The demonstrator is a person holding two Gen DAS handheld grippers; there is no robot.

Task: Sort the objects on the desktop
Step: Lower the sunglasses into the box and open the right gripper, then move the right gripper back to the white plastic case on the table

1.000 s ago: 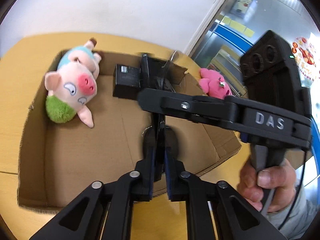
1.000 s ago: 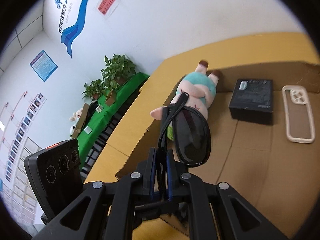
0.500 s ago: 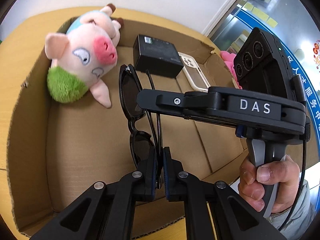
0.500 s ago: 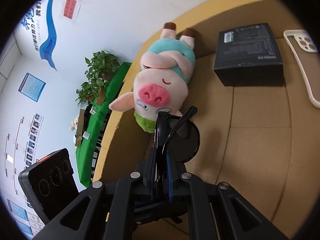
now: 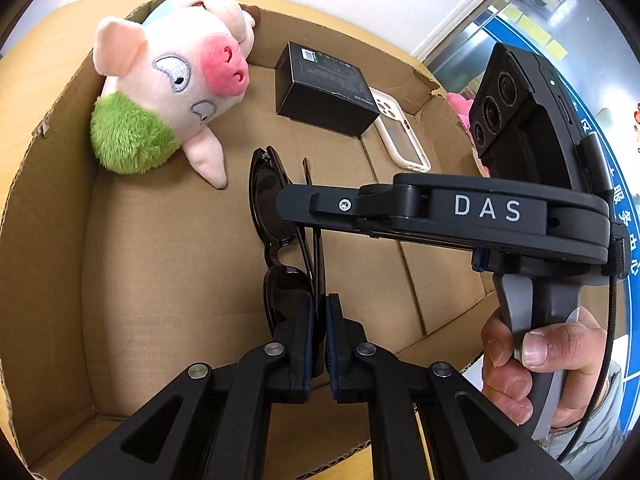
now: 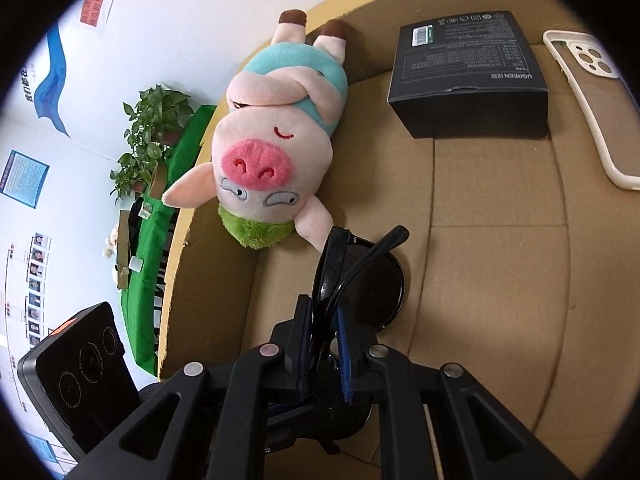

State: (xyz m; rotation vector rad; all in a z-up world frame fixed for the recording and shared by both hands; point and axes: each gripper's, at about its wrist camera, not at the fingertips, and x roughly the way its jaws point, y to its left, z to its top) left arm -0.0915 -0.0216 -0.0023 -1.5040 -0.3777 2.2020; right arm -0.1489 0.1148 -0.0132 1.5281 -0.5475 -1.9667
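I am holding the sunglasses (image 5: 280, 240) low inside the cardboard box (image 5: 48, 280), near the plush pig (image 5: 168, 92). My left gripper (image 5: 319, 332) is pinching them tightly. My right gripper (image 6: 324, 344) has just been opening slightly; its pads seem still touching the frame, though this is unclear.

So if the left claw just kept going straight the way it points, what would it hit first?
Probably the cardboard box floor, just past the sunglasses it grips; depth is hard to judge.
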